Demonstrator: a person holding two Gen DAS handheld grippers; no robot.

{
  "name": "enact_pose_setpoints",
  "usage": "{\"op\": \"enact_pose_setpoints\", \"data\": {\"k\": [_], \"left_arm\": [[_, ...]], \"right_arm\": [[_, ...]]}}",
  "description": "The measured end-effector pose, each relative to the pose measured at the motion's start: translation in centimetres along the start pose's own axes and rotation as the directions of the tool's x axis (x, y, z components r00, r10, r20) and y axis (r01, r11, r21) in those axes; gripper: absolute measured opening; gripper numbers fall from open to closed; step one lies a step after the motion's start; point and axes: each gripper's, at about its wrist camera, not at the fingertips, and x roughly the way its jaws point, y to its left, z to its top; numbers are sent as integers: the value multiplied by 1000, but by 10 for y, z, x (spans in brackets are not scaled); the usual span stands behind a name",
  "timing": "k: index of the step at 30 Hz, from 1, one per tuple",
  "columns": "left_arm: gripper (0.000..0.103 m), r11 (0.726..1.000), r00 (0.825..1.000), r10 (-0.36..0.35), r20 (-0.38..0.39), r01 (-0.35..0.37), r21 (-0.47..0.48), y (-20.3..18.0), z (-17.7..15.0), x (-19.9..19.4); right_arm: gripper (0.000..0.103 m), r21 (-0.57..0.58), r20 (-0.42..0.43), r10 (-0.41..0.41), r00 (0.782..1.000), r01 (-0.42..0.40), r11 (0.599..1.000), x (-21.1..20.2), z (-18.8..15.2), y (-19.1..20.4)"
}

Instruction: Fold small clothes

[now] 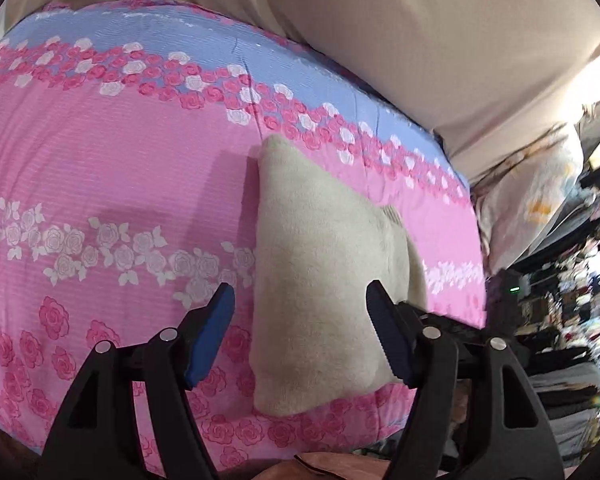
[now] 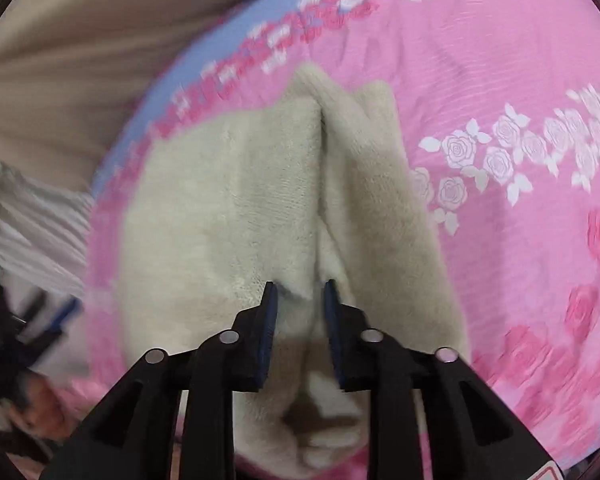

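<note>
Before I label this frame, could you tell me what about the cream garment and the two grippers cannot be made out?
- Cream garment, right wrist view: its near edge is hidden behind the right gripper; whether cloth is pinched is unclear.
- Left wrist view: the left gripper, jaws apart, covers the garment's near right corner.
- Right wrist view: the flowered bedspread and the left margin are motion-blurred.
- What kind of garment: unreadable.

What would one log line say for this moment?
left claw: open, empty | right claw: open over cream garment | garment: folded on pink bedspread

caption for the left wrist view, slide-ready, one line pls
Open left gripper above a folded cream garment lying on a pink rose-print bedspread.
</note>
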Motion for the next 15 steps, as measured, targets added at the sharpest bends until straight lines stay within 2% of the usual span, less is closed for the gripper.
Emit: {"op": "enact_pose_setpoints", "data": {"k": [2,4,6,8,9,10,13,15], "left_arm": [[68,1000,1000,1,-8,-1,14,-5,-3,5],[68,1000,999,14,-33,-13,14,-8,-4,13],[68,999,999,29,-43,-28,25,-13,-5,18],[68,998,998,39,-41,-37,44,-19,-7,21],[68,998,998,40,-43,-38,47,-21,-7,22],[68,998,998,39,-46,-37,53,-23,-8,22],[68,997,998,46,-39,-43,70,-28,-9,21],[69,996,999,47,-22,-45,82,-31,-9,16]], "right_arm": [[74,-55,67,-35,997,39,998,-12,-1,12],[76,-107,56,-86,995,91,990,-6,2,15],[76,-86,-13,-72,997,70,994,16,4,10],[63,-57,-43,-15,999,12,998,28,1,7],[37,-41,-58,7,998,-9,999,33,0,9],[20,-32,-58,24,998,-26,999,33,0,14],[15,-64,65,90,994,-86,994,-11,5,36],[14,-88,138,93,986,-81,993,-45,6,45]]}}
